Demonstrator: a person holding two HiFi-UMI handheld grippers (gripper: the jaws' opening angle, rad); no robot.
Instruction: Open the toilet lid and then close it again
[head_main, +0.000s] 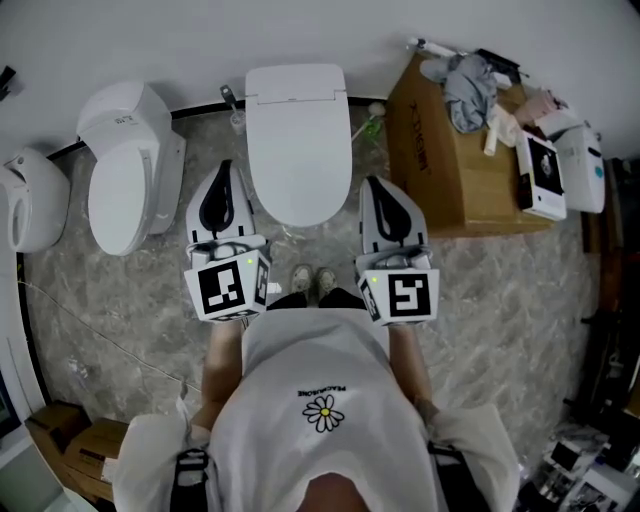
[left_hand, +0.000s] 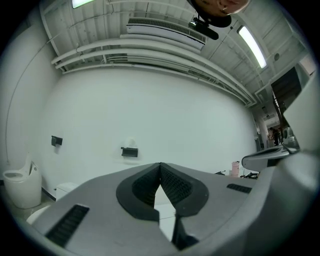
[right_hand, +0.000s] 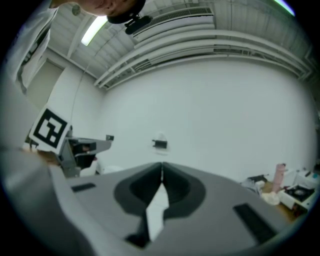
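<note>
The white toilet stands against the back wall in the head view with its lid (head_main: 298, 140) down flat. My left gripper (head_main: 224, 168) hovers just left of the bowl and my right gripper (head_main: 374, 183) just right of it, both pointing level toward the wall. Neither touches the toilet. In the left gripper view the left gripper (left_hand: 160, 165) has its dark pads meeting at the tip with nothing between them. In the right gripper view the right gripper (right_hand: 161, 165) is shut the same way, empty.
A second white toilet (head_main: 125, 165) stands to the left, with another white fixture (head_main: 30, 200) beyond it. On the right a cardboard box (head_main: 440, 150) carries cloths and small devices. My shoes (head_main: 312, 280) are just before the bowl. Small cardboard boxes (head_main: 70, 440) sit at the lower left.
</note>
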